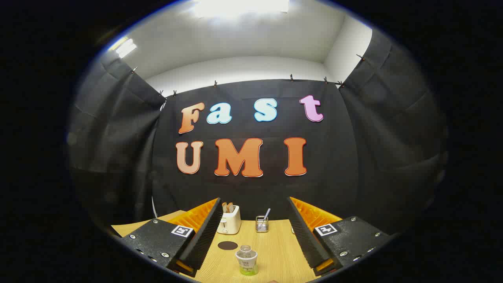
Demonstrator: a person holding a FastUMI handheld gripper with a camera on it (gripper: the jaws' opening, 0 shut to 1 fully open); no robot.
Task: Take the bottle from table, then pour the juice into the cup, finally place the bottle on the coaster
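I am holding the gripper (253, 236) above the light wooden table (275, 251), and its fingers are standing wide apart with nothing between the pads. The small clear plastic bottle with green juice at its bottom (246, 260) is standing upright on the table between the two fingers, toward the near edge, touching neither. Just beside it, a little farther in, the dark round flat coaster (228, 245) is lying on the wood. Beyond them, along the far edge against the black cloth wall, I am seeing a cream toaster with bread slices poking out (229, 220) and a small wire mesh holder with a thin stick in it (262, 223).
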